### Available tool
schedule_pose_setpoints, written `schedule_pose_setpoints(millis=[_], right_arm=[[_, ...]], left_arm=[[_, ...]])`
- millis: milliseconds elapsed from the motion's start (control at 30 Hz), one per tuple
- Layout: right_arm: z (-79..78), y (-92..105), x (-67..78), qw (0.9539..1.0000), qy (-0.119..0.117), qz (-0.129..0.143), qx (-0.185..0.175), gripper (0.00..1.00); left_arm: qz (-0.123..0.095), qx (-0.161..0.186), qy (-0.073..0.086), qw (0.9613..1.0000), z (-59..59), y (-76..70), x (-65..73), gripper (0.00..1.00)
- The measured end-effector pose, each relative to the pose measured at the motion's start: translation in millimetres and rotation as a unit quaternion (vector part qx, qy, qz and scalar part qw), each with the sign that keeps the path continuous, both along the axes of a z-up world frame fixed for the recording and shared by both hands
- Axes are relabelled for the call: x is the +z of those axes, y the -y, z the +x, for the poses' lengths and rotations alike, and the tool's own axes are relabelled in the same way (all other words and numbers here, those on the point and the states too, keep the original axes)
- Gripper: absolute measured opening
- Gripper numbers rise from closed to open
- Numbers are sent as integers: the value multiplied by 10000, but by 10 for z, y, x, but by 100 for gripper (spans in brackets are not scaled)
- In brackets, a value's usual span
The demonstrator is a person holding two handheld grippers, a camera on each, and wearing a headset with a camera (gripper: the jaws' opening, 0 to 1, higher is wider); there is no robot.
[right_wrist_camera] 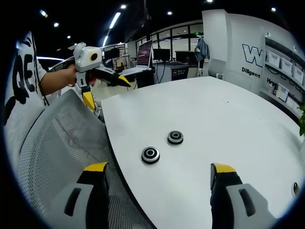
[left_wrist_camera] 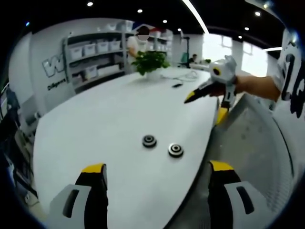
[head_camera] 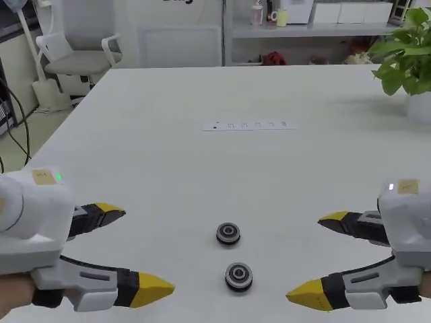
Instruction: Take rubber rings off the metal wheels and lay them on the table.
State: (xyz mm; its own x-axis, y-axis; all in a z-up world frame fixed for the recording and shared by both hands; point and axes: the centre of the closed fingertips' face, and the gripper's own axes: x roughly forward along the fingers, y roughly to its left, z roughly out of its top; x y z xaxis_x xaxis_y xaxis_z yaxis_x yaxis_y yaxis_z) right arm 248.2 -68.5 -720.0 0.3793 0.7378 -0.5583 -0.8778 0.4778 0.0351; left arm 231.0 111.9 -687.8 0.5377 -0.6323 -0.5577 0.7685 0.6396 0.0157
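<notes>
Two wheels (head_camera: 228, 233) on table (head_camera: 168, 161), fingers (head_camera: 151, 288) spread

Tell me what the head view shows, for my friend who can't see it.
On a white table lie the far wheel and the near wheel, small metal wheels with dark rubber rings still on. The left gripper and the right gripper, open with yellow tips, flank them without touching. A green plant stands at the far right.
</notes>
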Motion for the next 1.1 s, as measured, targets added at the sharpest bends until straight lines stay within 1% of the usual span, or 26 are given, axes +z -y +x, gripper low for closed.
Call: schedule_pose_setpoints(millis=[133,300,333,367,400,433,500,567,633,667,700,767,833,967,1100], right_arm=[[45,-26,-2,9999,52,-33,82,83],[100,-69,-12,9996,138,-84,224,82],[112,-81,-22,9995,152,-87,265,82],[116,-89,-33,9994,159,-85,298,81],[123,-96,-48,9993,152,-85,326,81],[138,-101,-77,9993,140,-93,346,80],[156,-110,-124,9991,111,-125,387,79],[160,-125,-159,9988,115,-168,449,78],[164,-137,-189,9985,105,-189,511,76],[169,-146,-216,9982,101,-212,551,76],[177,-150,-234,9979,107,-237,587,76],[188,-153,-285,9973,93,-318,649,76],[195,-166,-318,9969,86,-340,706,75],[198,-203,-361,9959,96,-365,816,74],[199,-253,-415,9954,-3,-365,881,71]], left_arm=[[42,-109,-1,9999,45,44,-24,88],[179,-290,4,9994,88,99,-73,88],[200,-312,28,9993,107,109,-79,88],[213,-326,100,9992,130,116,-73,87],[228,-356,132,9990,150,127,-78,87],[232,-370,131,9990,165,135,-86,87],[227,-401,92,9989,194,153,-115,86],[222,-456,11,9987,204,179,-155,85],[258,-495,-11,9984,219,192,-186,85],[340,-517,-42,9981,225,192,-220,85],[391,-556,-40,9977,234,200,-244,85],[424,-609,-85,9972,244,216,-275,85],[418,-664,-73,9969,257,229,-288,84],[456,-733,-114,9962,277,268,-334,81],[423,-813,-182,9956,309,324,-381,79]])
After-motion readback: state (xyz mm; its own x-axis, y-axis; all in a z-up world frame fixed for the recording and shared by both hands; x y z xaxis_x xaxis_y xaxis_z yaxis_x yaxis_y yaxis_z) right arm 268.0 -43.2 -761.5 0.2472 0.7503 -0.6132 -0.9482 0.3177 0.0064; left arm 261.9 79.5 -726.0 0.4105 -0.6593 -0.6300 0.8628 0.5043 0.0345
